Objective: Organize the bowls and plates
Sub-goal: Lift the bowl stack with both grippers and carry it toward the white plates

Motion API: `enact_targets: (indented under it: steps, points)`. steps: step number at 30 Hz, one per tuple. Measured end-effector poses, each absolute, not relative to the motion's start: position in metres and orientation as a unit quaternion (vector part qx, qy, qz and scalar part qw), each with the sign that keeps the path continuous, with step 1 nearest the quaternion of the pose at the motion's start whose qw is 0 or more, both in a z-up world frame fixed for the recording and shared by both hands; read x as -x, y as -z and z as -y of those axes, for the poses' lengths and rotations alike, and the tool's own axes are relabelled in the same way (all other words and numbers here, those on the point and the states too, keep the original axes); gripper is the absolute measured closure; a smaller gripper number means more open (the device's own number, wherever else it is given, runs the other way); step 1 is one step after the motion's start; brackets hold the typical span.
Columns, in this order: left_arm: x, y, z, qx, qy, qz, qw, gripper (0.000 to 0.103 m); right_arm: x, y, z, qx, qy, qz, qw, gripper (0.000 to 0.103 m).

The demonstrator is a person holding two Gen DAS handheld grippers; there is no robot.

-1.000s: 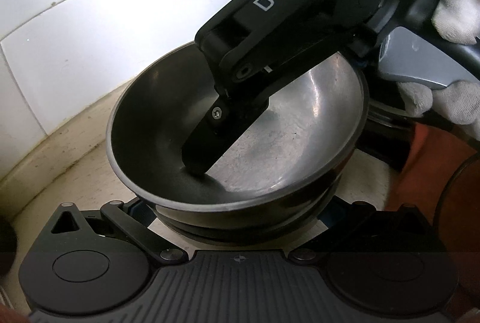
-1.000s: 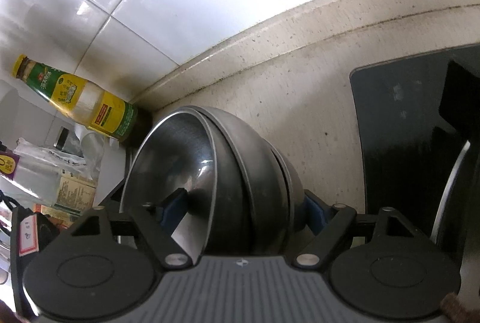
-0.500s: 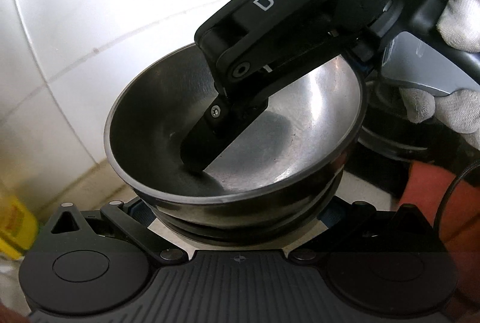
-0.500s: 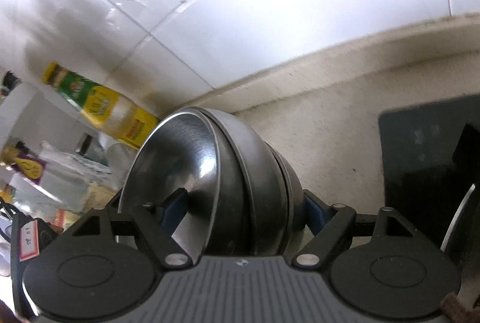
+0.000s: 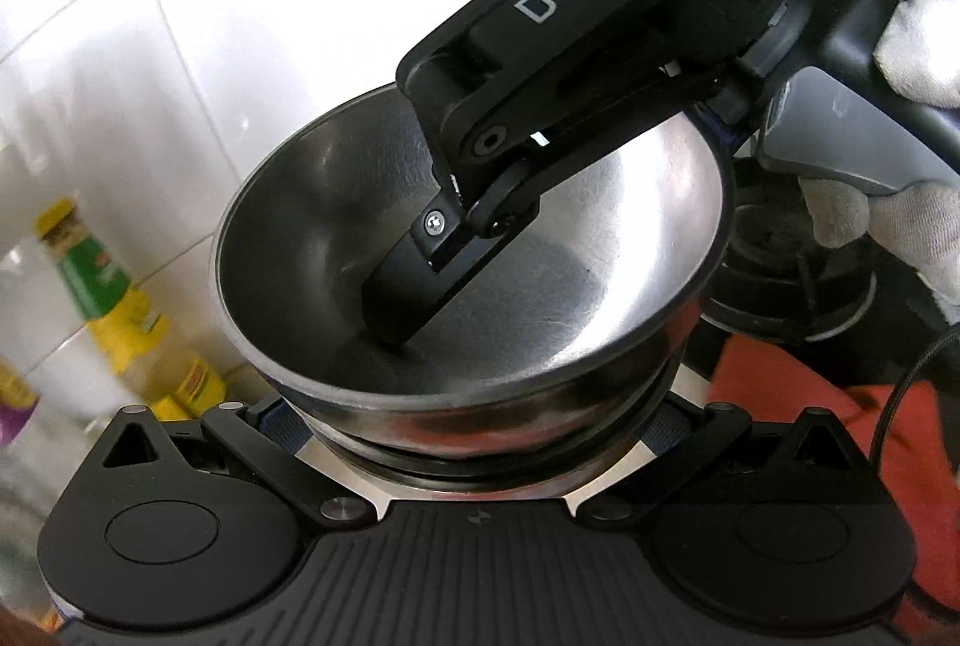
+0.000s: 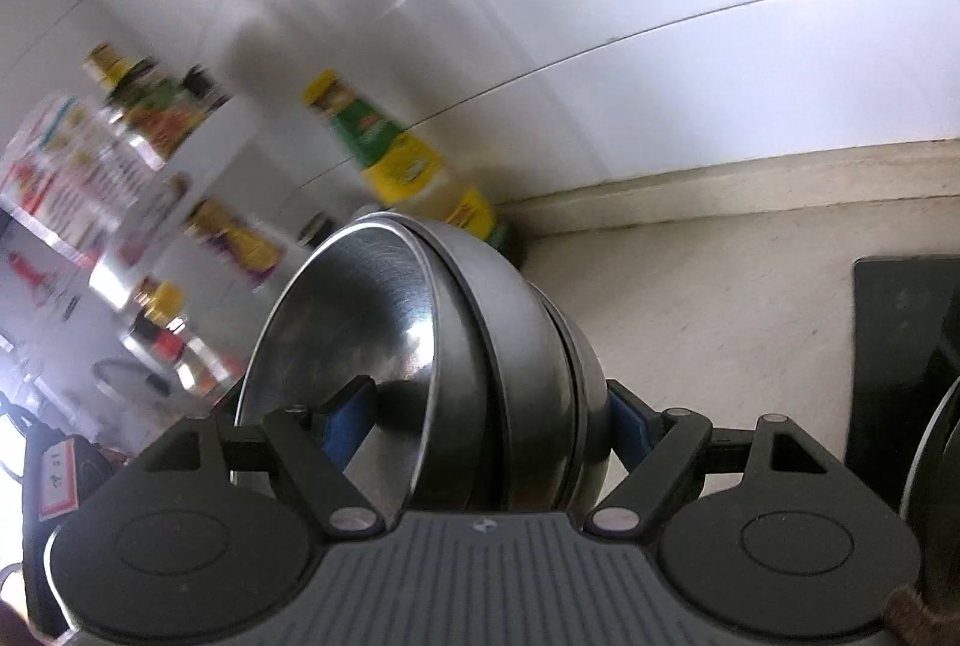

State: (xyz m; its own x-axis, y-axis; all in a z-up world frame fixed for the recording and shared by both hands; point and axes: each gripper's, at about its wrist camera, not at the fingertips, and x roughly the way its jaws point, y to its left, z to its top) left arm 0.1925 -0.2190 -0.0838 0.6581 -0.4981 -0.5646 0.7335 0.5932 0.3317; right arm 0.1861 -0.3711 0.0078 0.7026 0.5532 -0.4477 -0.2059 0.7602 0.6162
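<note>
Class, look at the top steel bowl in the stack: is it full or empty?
Empty. The left wrist view shows the top steel bowl's bare shiny interior, holding only one finger of the right gripper, whose jaws clamp the stack's wall.

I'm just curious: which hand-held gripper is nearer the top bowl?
The right hand-held gripper: one finger lies inside the top bowl. The left hand-held gripper straddles the stack lower down.

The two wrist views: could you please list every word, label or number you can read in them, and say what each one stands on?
"DAS": white letters on the arm of the right gripper, which reaches into the steel bowls.
Green and yellow bottle: label too blurred to read.
Other bottles on the shelf: print blurred, unreadable.
Red-edged tag: handwritten marks, not legible.
</note>
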Motion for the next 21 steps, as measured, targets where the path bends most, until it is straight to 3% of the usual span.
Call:
enact_targets:
  steps: [12, 21]
  points:
    - [-0.116, 0.086, 0.174, -0.266, 0.359, -0.236, 0.863, 0.0, -0.125, 0.002, 0.32, -0.266, -0.22, -0.33, 0.879, 0.028]
    - [-0.085, 0.111, 0.15, -0.263, 0.372, -0.29, 0.842, 0.0, -0.092, 0.045, 0.286, -0.285, -0.202, -0.37, 0.861, 0.028]
